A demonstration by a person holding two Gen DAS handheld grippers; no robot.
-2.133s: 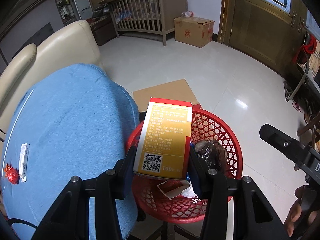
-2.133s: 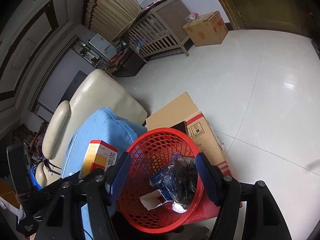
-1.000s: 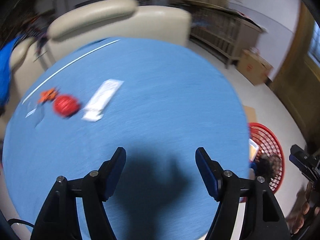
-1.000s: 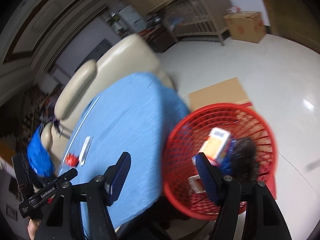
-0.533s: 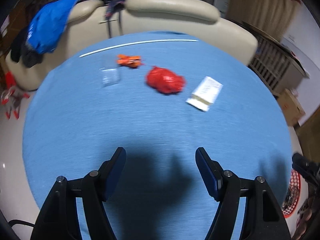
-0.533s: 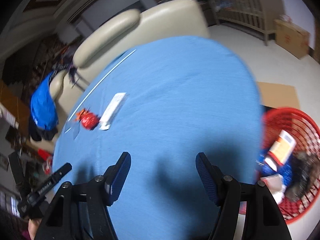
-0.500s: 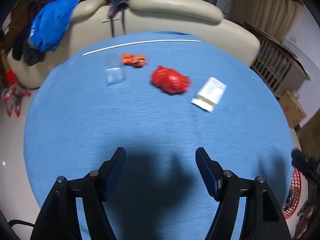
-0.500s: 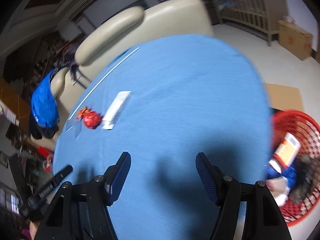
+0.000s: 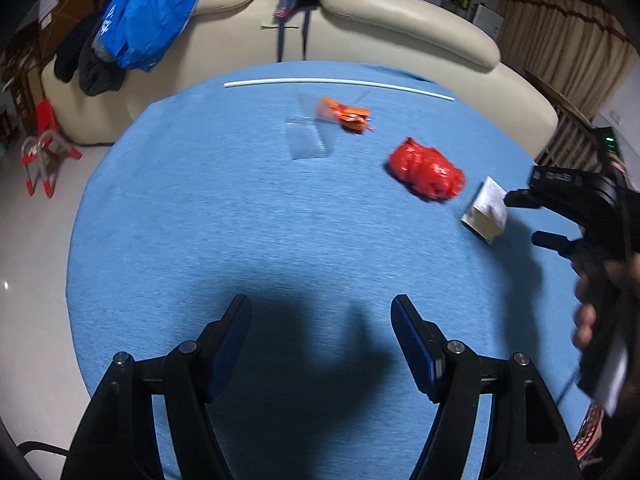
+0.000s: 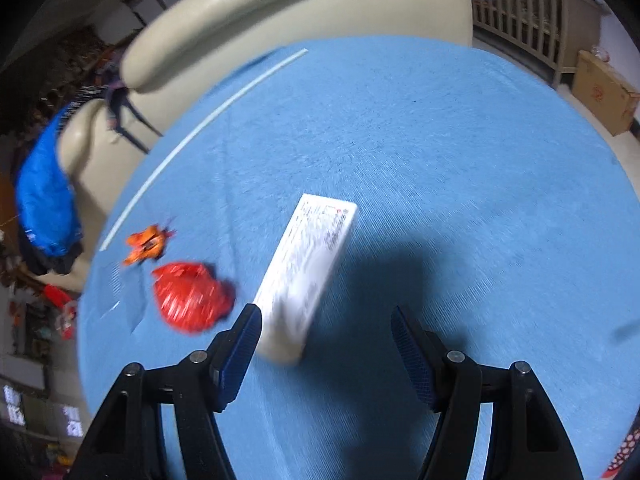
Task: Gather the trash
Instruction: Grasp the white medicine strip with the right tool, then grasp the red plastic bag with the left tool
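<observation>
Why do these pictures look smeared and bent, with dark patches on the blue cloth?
Right wrist view: motion blur smears the white box and red wad. Left wrist view: sharper, only mildly blurred. Both: fisheye bends the sofa; the dark patches are shadows near the fingers.

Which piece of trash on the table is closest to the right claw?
The white box, just ahead of the right claw; the red wad lies further left.

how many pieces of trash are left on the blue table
4. A white box lies nearest the right hand-held gripper, a crumpled red wrapper beside it, an orange wrapper farther back, and a clear plastic piece next to that. Others may lie out of view.
</observation>
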